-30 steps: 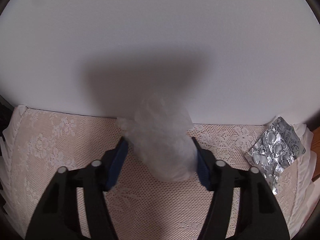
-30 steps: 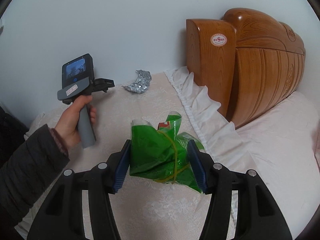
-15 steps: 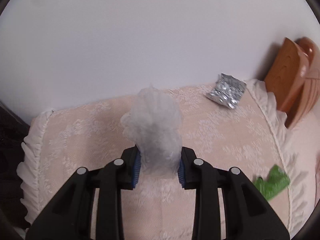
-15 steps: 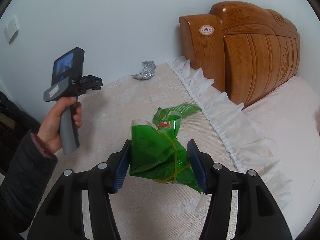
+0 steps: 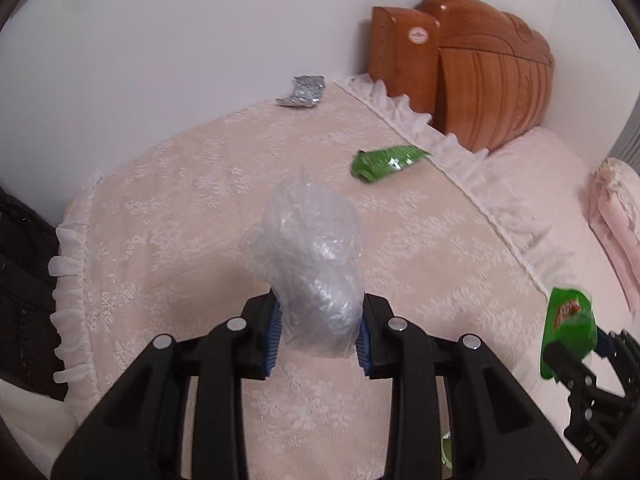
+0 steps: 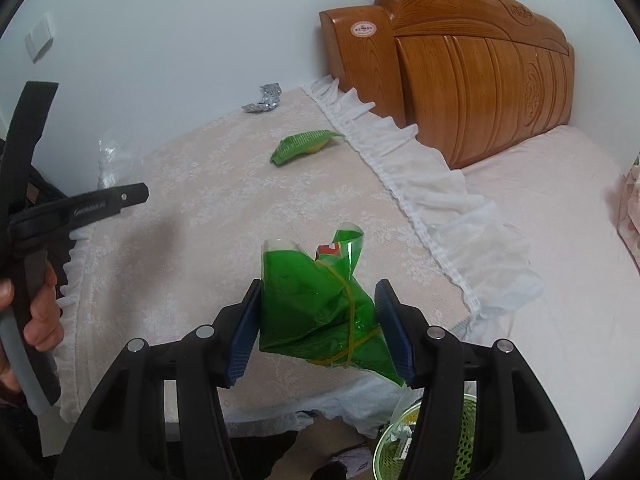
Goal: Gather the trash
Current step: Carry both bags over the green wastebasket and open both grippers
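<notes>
Clear crumpled plastic wrap is clamped in the left gripper; the right gripper is closed on a green wrapper. Both loads are lifted above the lace-covered table. Judged progress: two items collected, none yet binned. A second green wrapper and a foil blister pack are left on the table, the foil at its wall edge. The green mesh bin stands below the table's near edge, with open room above.

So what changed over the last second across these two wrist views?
The left tool closed on the clear plastic wad and lifted it back from the wall, bringing the green wrapper into its view. The right tool rose, still gripping the green bag. The foil blister pack stayed put.
</notes>
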A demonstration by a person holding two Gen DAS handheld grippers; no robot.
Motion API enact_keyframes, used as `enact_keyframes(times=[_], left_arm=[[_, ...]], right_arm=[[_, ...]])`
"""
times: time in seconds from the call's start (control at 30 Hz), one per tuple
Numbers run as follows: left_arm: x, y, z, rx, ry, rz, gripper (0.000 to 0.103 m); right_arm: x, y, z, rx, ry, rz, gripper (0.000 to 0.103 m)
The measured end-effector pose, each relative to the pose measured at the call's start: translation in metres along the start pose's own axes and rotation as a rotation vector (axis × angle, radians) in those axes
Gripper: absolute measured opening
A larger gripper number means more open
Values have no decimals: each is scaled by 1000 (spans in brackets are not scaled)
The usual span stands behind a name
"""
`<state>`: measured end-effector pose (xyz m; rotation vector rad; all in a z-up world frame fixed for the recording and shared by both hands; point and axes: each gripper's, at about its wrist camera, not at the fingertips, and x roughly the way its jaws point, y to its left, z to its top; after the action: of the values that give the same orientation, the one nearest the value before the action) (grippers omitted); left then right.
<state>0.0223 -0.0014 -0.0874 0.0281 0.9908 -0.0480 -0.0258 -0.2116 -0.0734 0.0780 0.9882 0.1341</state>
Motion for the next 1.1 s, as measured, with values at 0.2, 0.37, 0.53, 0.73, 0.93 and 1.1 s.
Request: enact_keyframes(times=[0.2, 0.37, 0.53, 0.73, 0.93, 1.1], left_arm=[[-7, -27, -26, 65, 44, -74, 30], [-10, -49, -31, 127, 39, -107, 30], [-16, -81, -36, 231, 31, -173, 30], [-25, -143, -53, 424, 33, -322, 30], [-27, -216, -83, 604, 76, -472, 30], [-29, -262, -110, 701, 121, -521, 30]], right_arm=[[-14, -20, -19, 44, -5, -17, 58], [-22, -29, -25, 62, -22, -31, 58], [-33, -45, -33, 112, -43, -52, 58], [-56, -83, -61, 187, -36, -159, 58], [-85, -135, -108, 313, -8, -289, 58], [-106, -175, -151, 424, 1, -360, 58]])
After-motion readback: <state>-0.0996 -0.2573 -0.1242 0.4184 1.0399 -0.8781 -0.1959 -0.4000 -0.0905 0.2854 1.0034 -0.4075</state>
